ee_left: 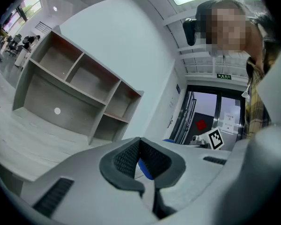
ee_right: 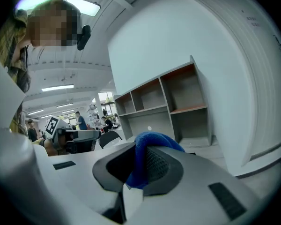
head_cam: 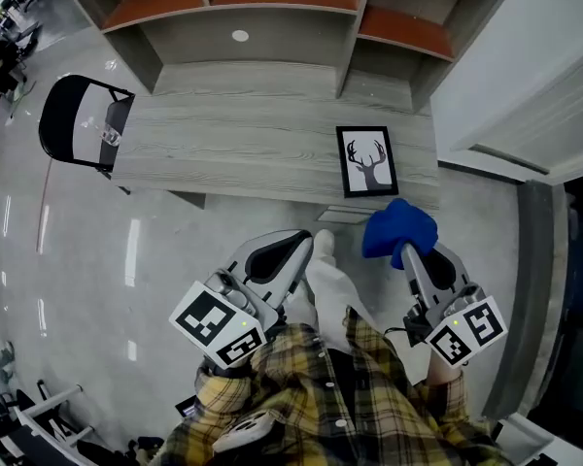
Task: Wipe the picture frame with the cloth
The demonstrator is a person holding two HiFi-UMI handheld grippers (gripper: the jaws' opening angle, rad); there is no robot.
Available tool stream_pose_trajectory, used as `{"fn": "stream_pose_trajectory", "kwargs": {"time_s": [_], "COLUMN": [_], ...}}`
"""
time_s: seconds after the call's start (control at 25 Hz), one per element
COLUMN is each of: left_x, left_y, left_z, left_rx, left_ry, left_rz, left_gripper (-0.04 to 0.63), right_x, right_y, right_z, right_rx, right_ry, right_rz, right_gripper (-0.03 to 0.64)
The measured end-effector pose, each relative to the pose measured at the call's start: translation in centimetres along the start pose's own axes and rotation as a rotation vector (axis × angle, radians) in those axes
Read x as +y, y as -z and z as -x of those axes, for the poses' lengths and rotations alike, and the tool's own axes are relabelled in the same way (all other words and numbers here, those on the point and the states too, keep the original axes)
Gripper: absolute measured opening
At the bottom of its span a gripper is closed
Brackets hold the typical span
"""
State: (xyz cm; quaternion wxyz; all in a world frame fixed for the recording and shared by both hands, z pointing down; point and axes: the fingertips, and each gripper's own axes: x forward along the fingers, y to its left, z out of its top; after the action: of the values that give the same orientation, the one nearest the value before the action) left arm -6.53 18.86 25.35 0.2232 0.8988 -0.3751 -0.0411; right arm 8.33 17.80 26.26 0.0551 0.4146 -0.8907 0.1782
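Note:
A black picture frame [head_cam: 367, 161] with a deer-antler print lies flat near the right front edge of the grey wooden desk [head_cam: 233, 144]. My right gripper [head_cam: 405, 251] is shut on a blue cloth [head_cam: 398, 229], held in the air just in front of the desk edge, below the frame. In the right gripper view the blue cloth [ee_right: 147, 156] bulges up between the pads. My left gripper [head_cam: 306, 244] hangs to the left of the cloth, shut with nothing in it, its pads [ee_left: 152, 161] meeting.
A grey shelf unit [head_cam: 272, 17] with red-brown boards stands at the back of the desk. A black chair [head_cam: 83, 124] sits at the desk's left end. A white wall and door frame [head_cam: 534, 115] run along the right. Glossy floor lies below.

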Motion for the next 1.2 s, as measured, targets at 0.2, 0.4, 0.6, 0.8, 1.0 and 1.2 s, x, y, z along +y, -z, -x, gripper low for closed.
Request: {"fn": "stream_pose_trajectory", "kwargs": {"time_s": [0.2,0.4,0.6,0.8,1.0,1.2], "left_x": [2.8,6.0,8.3,9.9,11.5,13.9], "left_y": [-1.6,-4.7,-7.4,-8.4,-8.5,-8.5], "left_z": [-3.4,-8.4,-13.8,-17.0,-19.4,-21.5], "left_rx": [0.015,0.020,0.029,0.044,0.089,0.160], "left_ry": [-0.006,0.010,0.032,0.045,0.075,0.125], "left_rz": [-0.011,-0.039,-0.056,-0.051,-0.051,-0.055], "left_gripper": [0.006,0.006,0.006,0.006,0.006,0.006], "right_x": [-3.4,-7.0,-11.2,-13.8,-14.8,-15.3], "right_y": [-1.8,-4.7,-8.0,-9.5,-9.5,-9.5], "right_z": [-3.9,-8.3,-11.7,-13.6,-15.1,-16.8], "right_rx": [-0.016,-0.043,-0.063,-0.056,-0.029,-0.021], "right_ry": [-0.006,-0.017,-0.016,-0.013,0.002,0.058], "right_rz": [-0.012,-0.016,-0.007,0.004,-0.004,-0.034], "right_gripper": [0.048,0.048,0.048,0.048,0.048,0.048]}}
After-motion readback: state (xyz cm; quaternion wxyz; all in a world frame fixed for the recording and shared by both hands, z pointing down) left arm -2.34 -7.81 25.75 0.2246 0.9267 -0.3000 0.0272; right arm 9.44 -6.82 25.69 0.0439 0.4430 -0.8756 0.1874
